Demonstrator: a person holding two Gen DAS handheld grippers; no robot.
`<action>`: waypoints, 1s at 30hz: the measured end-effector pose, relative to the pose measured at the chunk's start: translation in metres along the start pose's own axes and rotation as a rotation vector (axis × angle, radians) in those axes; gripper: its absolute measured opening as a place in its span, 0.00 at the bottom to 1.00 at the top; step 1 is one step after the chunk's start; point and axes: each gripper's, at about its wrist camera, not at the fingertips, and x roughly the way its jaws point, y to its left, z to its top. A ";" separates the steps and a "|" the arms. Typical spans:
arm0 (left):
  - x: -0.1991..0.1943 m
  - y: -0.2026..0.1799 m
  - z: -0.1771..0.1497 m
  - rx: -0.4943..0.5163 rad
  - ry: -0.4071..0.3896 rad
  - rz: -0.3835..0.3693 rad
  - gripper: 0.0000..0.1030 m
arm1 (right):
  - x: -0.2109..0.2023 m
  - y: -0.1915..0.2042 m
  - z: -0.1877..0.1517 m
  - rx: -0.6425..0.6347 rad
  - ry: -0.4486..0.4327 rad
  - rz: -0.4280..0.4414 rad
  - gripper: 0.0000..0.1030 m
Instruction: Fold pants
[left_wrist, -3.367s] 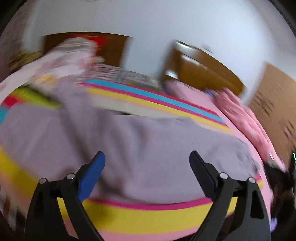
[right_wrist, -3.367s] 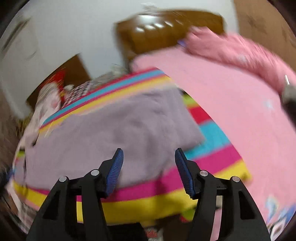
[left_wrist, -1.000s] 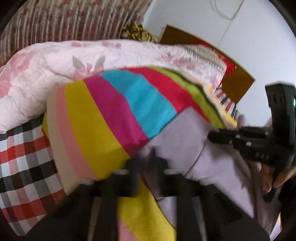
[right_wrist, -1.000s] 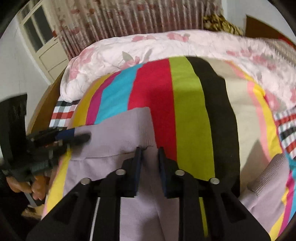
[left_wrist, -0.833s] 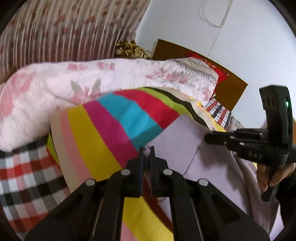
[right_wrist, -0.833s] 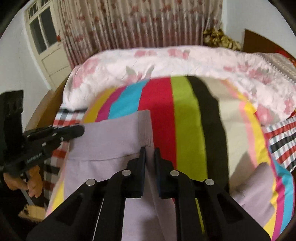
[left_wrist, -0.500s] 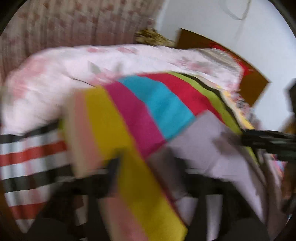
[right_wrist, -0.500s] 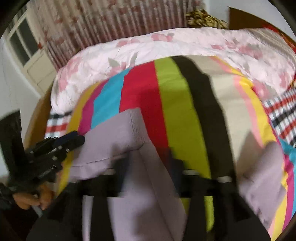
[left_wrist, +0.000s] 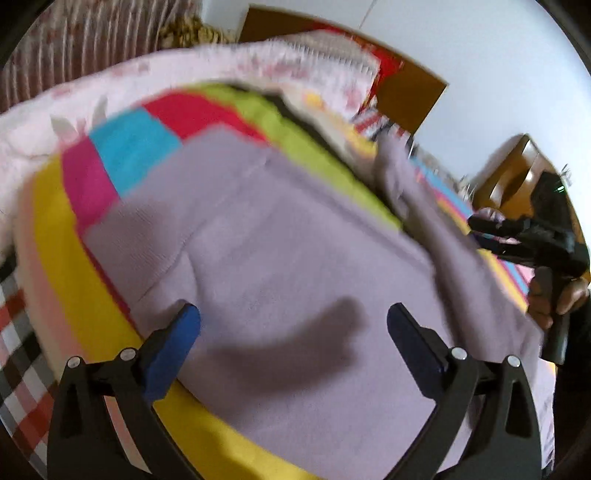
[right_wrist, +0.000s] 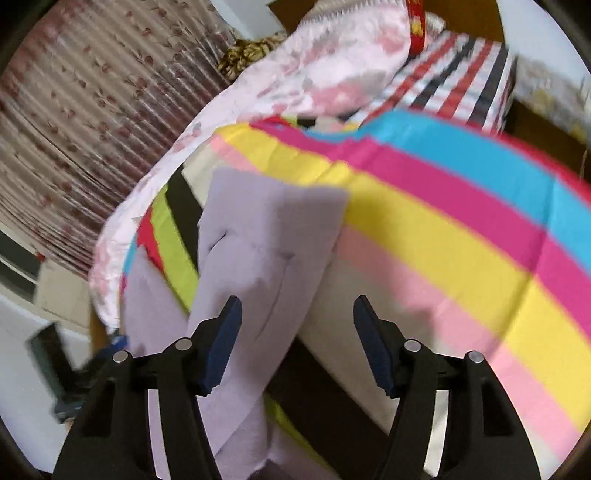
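Lilac pants lie spread on a bright striped blanket on the bed. My left gripper is open and empty, just above the waist part of the pants. The other gripper shows at the right of the left wrist view, held in a hand beside a raised pant leg. In the right wrist view a pant leg end lies over the striped blanket. My right gripper is open and empty just above that leg.
A pink floral quilt is bunched at the far side of the bed. A red, black and white checked sheet lies under the blanket. Patterned curtains hang behind. Wooden furniture stands by the white wall.
Both grippers were shut on the pants' waistband corners; they have let go and now stand open. The right gripper has swung away toward the pant leg end.
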 end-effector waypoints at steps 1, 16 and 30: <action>0.000 0.003 0.001 -0.009 -0.001 -0.010 0.98 | 0.005 0.002 0.001 -0.004 0.009 0.007 0.48; -0.072 0.084 -0.022 -0.381 -0.210 -0.131 0.97 | 0.020 0.247 -0.055 -0.597 -0.001 0.093 0.12; -0.084 0.084 -0.019 -0.294 -0.217 -0.244 0.71 | 0.005 0.196 -0.101 -0.613 0.017 0.035 0.44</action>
